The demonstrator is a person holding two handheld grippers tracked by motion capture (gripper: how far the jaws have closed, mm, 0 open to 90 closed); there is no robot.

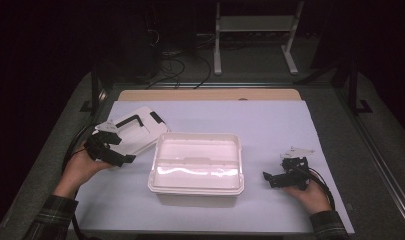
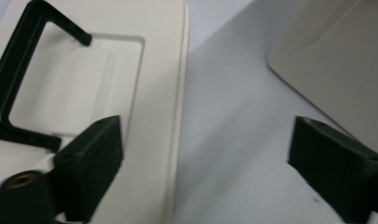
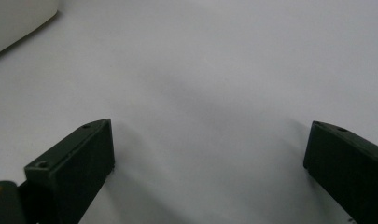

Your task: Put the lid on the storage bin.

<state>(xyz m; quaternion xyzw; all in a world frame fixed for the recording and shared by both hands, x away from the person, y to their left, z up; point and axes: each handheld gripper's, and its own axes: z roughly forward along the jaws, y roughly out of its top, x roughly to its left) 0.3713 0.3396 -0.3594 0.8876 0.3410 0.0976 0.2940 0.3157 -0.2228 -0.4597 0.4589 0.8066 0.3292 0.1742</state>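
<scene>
High view: I'm hovering my left gripper point(image 1: 121, 156) over the lid point(image 1: 135, 129), fingers spread wide. My right gripper point(image 1: 270, 178) is sitting beside the open box point(image 1: 196, 185), fingers apart, empty.

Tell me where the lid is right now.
In the high view the lid lies flat on the table's left side, just up-left of the open box, with the left tool at its near edge.

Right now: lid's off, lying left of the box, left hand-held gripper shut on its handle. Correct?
Not quite. The left hand-held gripper is open, holding nothing; the left gripper view shows its jaws apart. The lid does lie left of the box.
</scene>
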